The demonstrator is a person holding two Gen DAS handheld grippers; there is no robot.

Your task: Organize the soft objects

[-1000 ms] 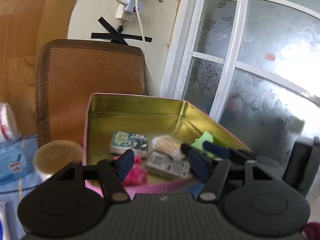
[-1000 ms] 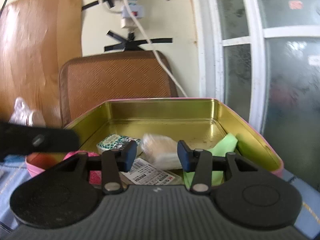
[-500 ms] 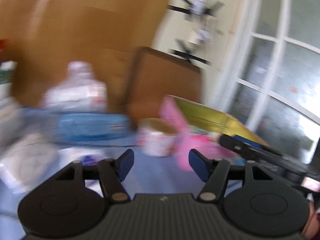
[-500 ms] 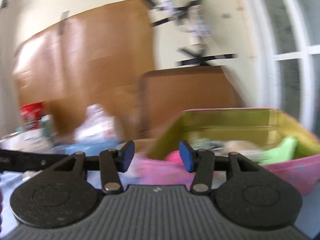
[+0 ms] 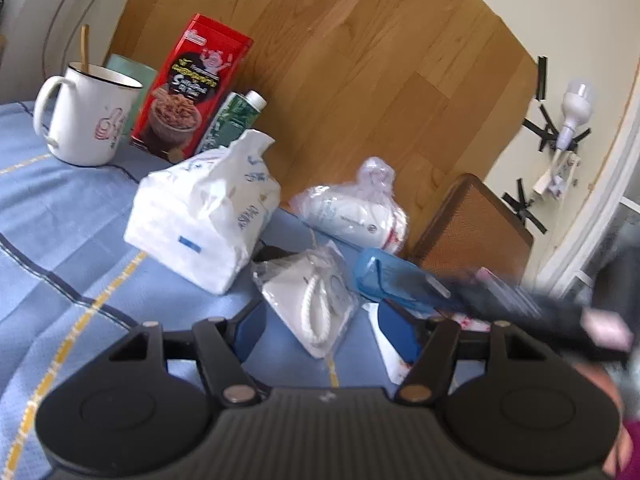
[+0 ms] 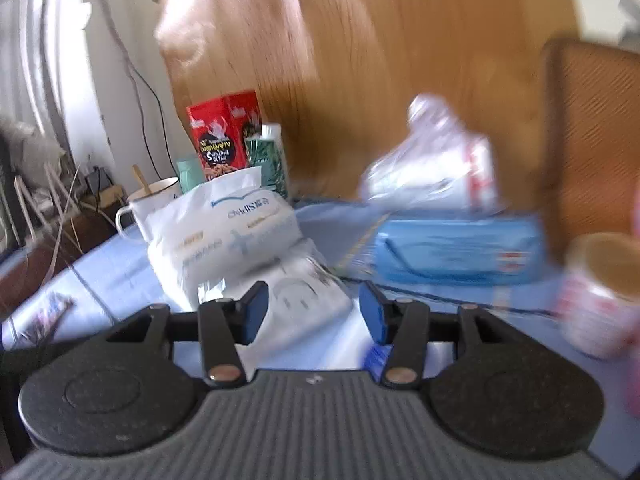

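Soft packs lie on the blue tablecloth (image 5: 60, 208). A white tissue pack (image 5: 204, 216) stands left of centre; it also shows in the right wrist view (image 6: 224, 232). A small clear bag with a white item and cord (image 5: 312, 300) lies just beyond my open, empty left gripper (image 5: 324, 328). A blue wipes pack (image 5: 396, 280) lies to its right, seen too in the right wrist view (image 6: 456, 248). A clear bag of white rolls (image 5: 356, 212) sits behind. My right gripper (image 6: 314, 314) is open and empty over the small clear bag (image 6: 304, 300).
A white mug (image 5: 88, 116), a red snack box (image 5: 188, 88) and a green bottle (image 5: 228, 124) stand at the back left against a wooden board. A brown woven mat (image 5: 472, 228) leans at the right. A paper cup (image 6: 600, 292) stands at right. The other gripper blurs across the left view's right side.
Both grippers swung left, away from the gold tin with its pink rim, which has left view. They now face the pile of soft packs on the cloth. Both stay open.
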